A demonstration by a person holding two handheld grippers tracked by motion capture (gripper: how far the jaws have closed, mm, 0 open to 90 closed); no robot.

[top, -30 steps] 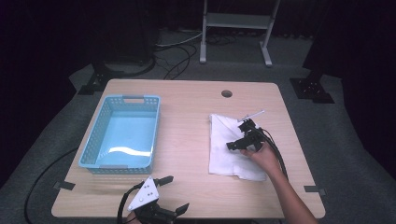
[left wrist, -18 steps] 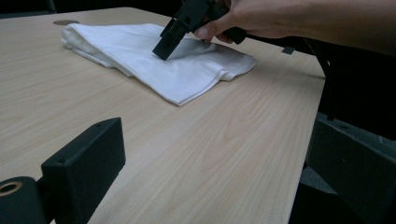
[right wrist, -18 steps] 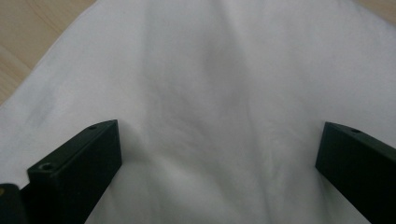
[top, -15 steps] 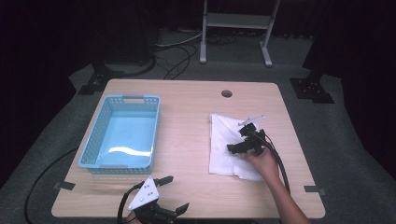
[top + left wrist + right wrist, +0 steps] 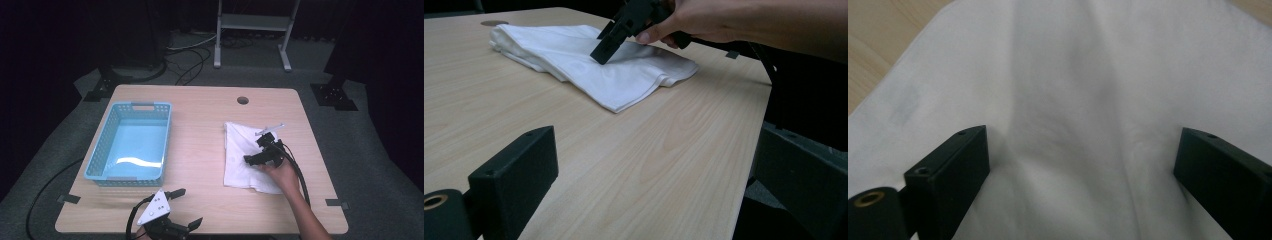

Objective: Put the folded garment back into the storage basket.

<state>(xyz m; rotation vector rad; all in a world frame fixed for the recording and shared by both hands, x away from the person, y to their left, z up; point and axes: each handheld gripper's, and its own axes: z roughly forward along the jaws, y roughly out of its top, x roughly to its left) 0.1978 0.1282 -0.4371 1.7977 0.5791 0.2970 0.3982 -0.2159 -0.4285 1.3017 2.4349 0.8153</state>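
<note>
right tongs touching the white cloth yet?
Touching. In the left gripper view the lower jaw tip of the right tongs rests on the white cloth; the right gripper view shows open jaws with cloth bunched between them.

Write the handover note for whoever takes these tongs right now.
Right tongs: open, jaws wide, tips down on the white cloth; a raised fold lies between the jaws, not pinched. The jaws have just been closing slightly.
Left tongs: open, holding nothing, at the near edge of the table.
Cloth: folded, flat on the right half of the table.
Basket: blue, on the left half, nothing in it.
Done: right tongs placed on the cloth.
Left: probably close on the fold and lift the cloth; the basket looks a likely place for it.
</note>
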